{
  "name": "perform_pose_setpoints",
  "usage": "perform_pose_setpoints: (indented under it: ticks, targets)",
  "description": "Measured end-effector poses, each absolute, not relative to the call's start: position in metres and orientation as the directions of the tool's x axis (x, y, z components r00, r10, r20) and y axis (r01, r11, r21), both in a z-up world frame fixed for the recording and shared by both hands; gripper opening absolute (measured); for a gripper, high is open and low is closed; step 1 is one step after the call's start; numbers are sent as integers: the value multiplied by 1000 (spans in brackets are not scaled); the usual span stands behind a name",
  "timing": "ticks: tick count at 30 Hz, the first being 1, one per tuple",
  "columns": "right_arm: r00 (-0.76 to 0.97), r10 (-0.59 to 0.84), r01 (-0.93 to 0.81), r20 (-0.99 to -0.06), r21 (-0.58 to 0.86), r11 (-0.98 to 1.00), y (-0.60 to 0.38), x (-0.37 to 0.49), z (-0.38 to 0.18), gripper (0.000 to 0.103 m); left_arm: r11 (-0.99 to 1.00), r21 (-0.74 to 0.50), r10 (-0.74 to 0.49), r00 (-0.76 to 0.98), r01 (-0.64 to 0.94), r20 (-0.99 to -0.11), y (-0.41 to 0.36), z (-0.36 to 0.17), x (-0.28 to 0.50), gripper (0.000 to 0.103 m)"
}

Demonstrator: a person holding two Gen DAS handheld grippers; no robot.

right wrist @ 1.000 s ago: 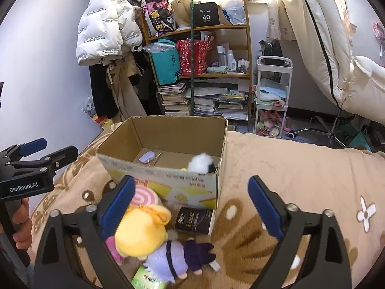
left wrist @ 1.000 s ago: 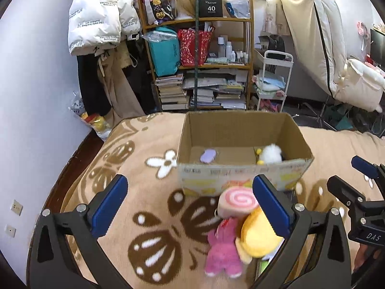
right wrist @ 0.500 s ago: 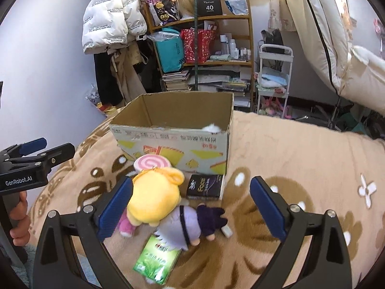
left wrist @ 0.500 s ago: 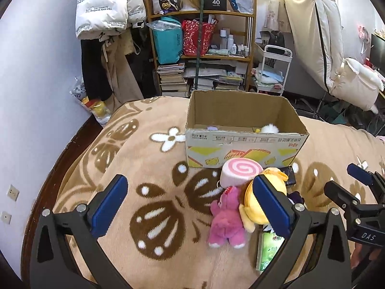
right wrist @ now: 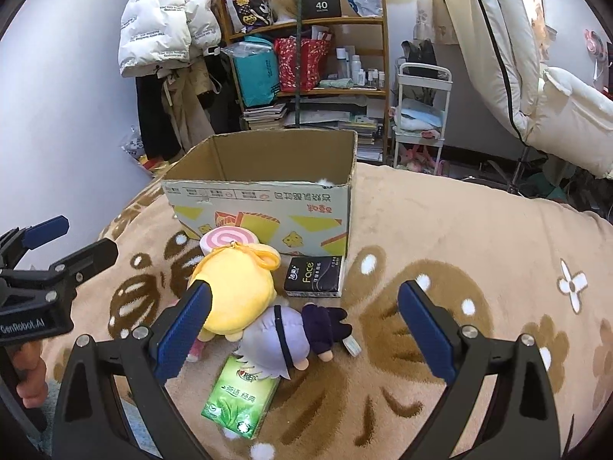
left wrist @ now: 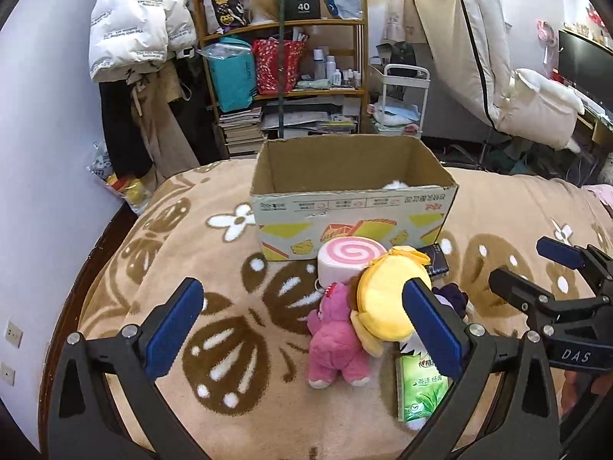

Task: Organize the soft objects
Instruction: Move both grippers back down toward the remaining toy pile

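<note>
— Both grippers are empty, then?

— Yes. The left gripper [left wrist: 302, 329] has its jaws spread wide with nothing between them, and the right gripper [right wrist: 306, 326] is just as wide and just as bare. Each hangs above the blanket [left wrist: 172, 268], short of the toys.

— What has changed in the last second?

— Both have drawn back and dropped lower. A second ago they looked down into the box [left wrist: 352, 203], where a small purple thing and a white fluffy toy lay on the floor of it. Now only the front wall shows, with a white tuft [right wrist: 325, 181] peeking over the rim.

— So something went in?

— That seems likely, though the drop itself is not shown. The retreat reads as the end of one delivery and the start of the next pick.

— What is left outside?

— A heap just in front of the box. The swirl cushion [left wrist: 350, 258] touches the front wall; the yellow plush [right wrist: 235, 291] leans against it; the pink bear [left wrist: 335, 341] lies at its left side. The pale-haired doll [right wrist: 287, 335] sits near the middle of the right gripper's opening, partly over a green tissue pack [right wrist: 241, 398], with a black tissue pack [right wrist: 314, 276] beside the box.

— Far along?

— Probably early: four soft things remain out.
</note>
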State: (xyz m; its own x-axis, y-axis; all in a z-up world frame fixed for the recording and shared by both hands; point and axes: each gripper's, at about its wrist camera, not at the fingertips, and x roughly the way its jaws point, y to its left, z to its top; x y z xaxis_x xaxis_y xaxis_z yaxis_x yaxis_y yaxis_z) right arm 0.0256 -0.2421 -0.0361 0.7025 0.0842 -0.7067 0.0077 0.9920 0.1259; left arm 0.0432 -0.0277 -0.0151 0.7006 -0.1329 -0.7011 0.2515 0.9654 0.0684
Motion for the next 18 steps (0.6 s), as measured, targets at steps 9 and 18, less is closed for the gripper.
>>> perform_pose_setpoints:
  ticks: [9, 18]
  targets:
    - [653, 87, 73, -753, 176, 982, -257, 38, -54, 102, 952, 51, -175, 672, 302, -719, -39, -33, 53, 102]
    - [596, 83, 109, -798, 184, 977, -264, 53, -76, 102, 930, 123, -151, 666, 347, -730, -63, -54, 62, 102]
